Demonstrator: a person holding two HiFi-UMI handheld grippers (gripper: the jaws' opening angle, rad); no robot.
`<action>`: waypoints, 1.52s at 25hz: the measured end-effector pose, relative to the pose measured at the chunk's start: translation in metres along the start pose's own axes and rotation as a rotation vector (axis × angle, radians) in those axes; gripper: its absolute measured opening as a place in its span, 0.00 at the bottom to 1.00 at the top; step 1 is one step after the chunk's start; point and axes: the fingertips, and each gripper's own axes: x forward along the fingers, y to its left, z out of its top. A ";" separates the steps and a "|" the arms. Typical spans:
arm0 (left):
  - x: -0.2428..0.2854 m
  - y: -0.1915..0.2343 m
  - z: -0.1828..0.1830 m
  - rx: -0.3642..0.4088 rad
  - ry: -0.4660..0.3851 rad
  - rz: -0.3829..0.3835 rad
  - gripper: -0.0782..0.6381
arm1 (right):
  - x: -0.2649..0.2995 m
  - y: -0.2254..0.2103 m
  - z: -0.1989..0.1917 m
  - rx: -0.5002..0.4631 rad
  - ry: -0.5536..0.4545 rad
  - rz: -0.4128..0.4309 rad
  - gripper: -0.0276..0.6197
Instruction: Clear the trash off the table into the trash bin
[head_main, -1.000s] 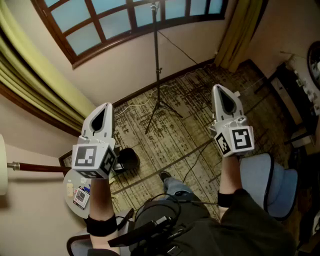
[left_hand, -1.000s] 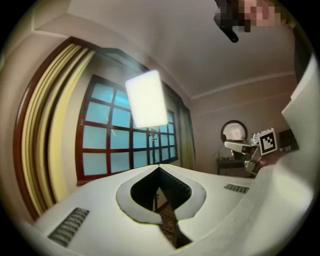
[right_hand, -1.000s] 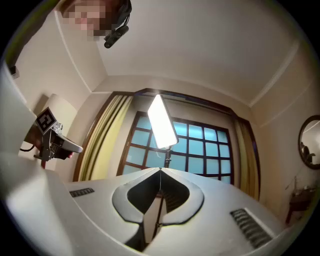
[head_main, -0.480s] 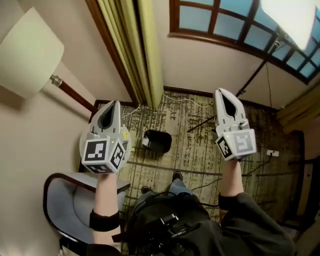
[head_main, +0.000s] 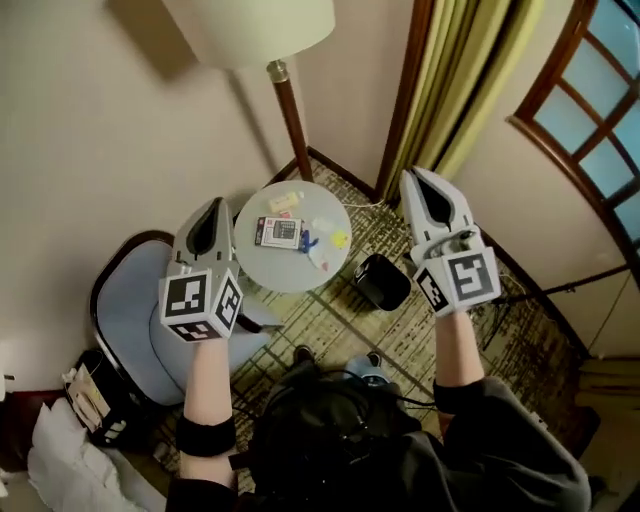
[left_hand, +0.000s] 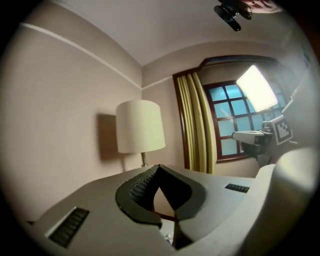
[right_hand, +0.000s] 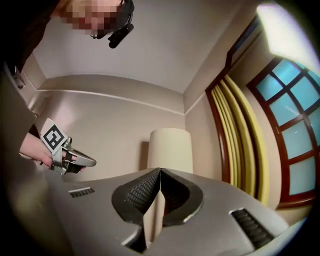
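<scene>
Both tongs were up and level, well above the table (head_main: 282, 268). The left gripper (head_main: 212, 205) had its jaws pressed together with nothing in them. The right gripper (head_main: 414, 178) was closed and empty too. The trash (head_main: 279, 232), packets and a yellow scrap, lay on the round tabletop, untouched. The black bin (head_main: 381, 282) stood on the carpet (head_main: 330, 320) just beside the table, between chair (head_main: 135, 320) and curtain (head_main: 450, 90).

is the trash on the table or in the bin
On the table: a dark packet, a yellow scrap and small bits lie on its top. The black bin's inside: cannot tell.
</scene>
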 end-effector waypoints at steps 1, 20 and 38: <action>-0.008 0.016 -0.003 -0.001 0.003 0.032 0.11 | 0.012 0.015 -0.001 0.004 -0.002 0.030 0.06; -0.005 0.055 -0.168 -0.018 0.191 0.006 0.11 | 0.016 0.097 -0.187 0.082 0.331 0.120 0.06; -0.044 0.061 -0.341 -0.057 0.419 -0.050 0.11 | -0.058 0.167 -0.377 0.163 0.749 0.128 0.06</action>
